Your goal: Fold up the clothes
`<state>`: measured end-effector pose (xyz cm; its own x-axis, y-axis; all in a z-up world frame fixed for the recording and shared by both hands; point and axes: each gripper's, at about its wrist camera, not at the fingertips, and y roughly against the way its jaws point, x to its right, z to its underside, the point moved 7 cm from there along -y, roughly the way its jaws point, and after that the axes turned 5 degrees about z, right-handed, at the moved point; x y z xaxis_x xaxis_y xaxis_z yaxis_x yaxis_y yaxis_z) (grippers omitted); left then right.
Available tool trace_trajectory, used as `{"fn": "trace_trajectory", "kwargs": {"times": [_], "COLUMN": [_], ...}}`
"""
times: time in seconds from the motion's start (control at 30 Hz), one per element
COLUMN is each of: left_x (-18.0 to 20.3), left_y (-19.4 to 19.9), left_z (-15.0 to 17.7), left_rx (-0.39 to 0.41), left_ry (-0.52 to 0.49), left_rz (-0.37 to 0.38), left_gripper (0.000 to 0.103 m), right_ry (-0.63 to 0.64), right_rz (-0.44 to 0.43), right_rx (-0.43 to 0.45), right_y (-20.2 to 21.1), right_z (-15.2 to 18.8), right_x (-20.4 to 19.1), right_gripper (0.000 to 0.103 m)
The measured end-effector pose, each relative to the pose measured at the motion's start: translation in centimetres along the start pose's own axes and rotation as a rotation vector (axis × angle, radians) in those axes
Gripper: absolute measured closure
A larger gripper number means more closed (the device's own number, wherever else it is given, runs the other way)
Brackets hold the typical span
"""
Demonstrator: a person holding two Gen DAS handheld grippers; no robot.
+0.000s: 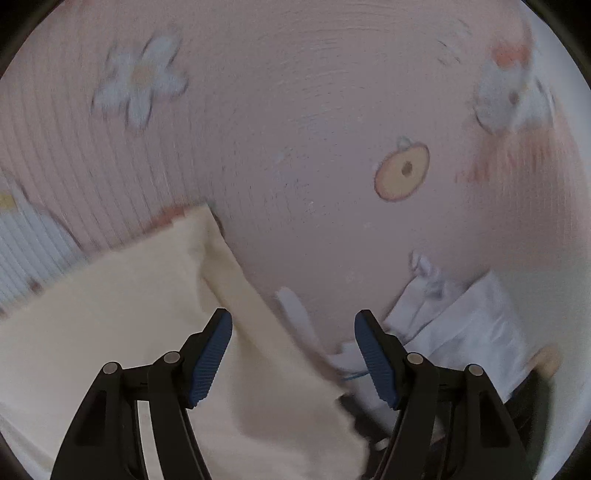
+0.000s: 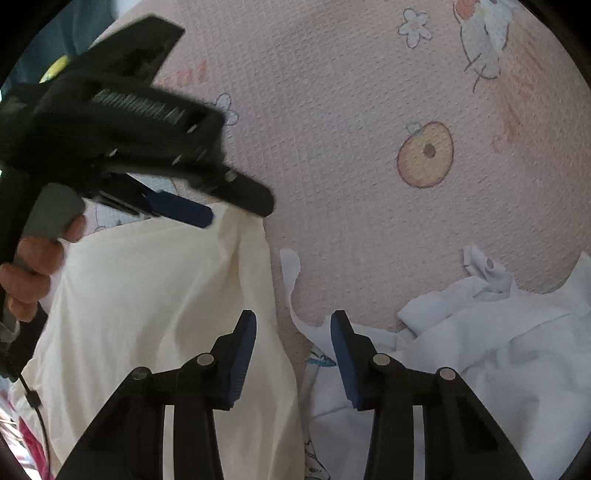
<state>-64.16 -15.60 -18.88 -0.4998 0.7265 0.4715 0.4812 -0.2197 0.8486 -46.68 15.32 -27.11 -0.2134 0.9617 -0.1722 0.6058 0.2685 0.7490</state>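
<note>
A cream garment (image 1: 110,314) lies flat on the pink sheet (image 1: 295,129), with its right edge running down between the fingers of my left gripper (image 1: 293,317), which is open and presses on nothing. In the right wrist view the same cream garment (image 2: 147,295) fills the lower left. My right gripper (image 2: 293,315) hovers open over the garment's right edge, with pink sheet (image 2: 332,129) showing in the gap. The left gripper (image 2: 229,208), held by a hand (image 2: 33,269), points down at the garment's far corner. A crumpled white garment (image 2: 480,350) lies to the right, and the left wrist view shows this white garment (image 1: 469,325) too.
The pink quilted sheet carries printed flowers (image 1: 142,79), an orange fruit (image 2: 424,155) and a cartoon figure (image 2: 484,33). A narrow white strip of cloth (image 2: 291,273) lies between the two garments. The bed's edge shows at the far right.
</note>
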Motion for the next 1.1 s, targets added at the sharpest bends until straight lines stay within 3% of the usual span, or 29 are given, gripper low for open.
{"fn": "trace_trajectory", "kwargs": {"times": [0.13,0.3,0.5,0.57,0.63,0.7,0.73,0.77,0.9,1.1], "left_x": [-0.3,-1.4,-2.1,-2.3,-2.7,-2.9,-3.1,-3.5,-4.3,-5.2], "left_y": [-2.1,-3.8,-4.8,-4.6,-4.5,-4.3,-4.2,-4.1,-3.8,-3.2], "left_z": [0.9,1.5,1.3,1.2,1.3,1.6,1.8,2.0,2.4,3.8], "left_rx": [-0.051,-0.112,-0.121,-0.094,-0.088,-0.079,-0.074,-0.069,-0.051,-0.044], "left_ry": [0.041,0.075,0.075,0.062,0.038,0.028,0.026,0.025,0.064,0.073], "left_rz": [0.013,-0.023,0.003,-0.012,-0.056,-0.045,-0.035,-0.025,0.049,0.091], "left_gripper": [0.036,0.036,0.037,0.051,0.075,0.081,0.087,0.089,0.097,0.098], "right_ry": [0.008,0.034,0.037,0.031,0.047,0.061,0.063,0.065,0.06,0.038], "right_rz": [0.006,-0.092,-0.051,-0.044,-0.059,-0.079,-0.085,-0.093,-0.117,-0.137], "right_rx": [0.012,0.063,-0.02,-0.034,-0.02,0.001,0.011,0.017,-0.013,-0.036], "right_y": [0.0,0.5,-1.8,-2.4,-2.3,-2.1,-2.2,-2.2,-3.3,-4.1], "right_z": [0.0,-0.4,0.5,0.7,0.5,0.2,0.1,0.0,0.2,0.4], "right_x": [-0.2,-2.3,-2.9,-3.1,-3.9,-4.9,-5.3,-5.7,-6.8,-7.5], "right_gripper": [0.065,0.065,0.065,0.065,0.065,0.064,0.057,0.051,0.05,0.05]}}
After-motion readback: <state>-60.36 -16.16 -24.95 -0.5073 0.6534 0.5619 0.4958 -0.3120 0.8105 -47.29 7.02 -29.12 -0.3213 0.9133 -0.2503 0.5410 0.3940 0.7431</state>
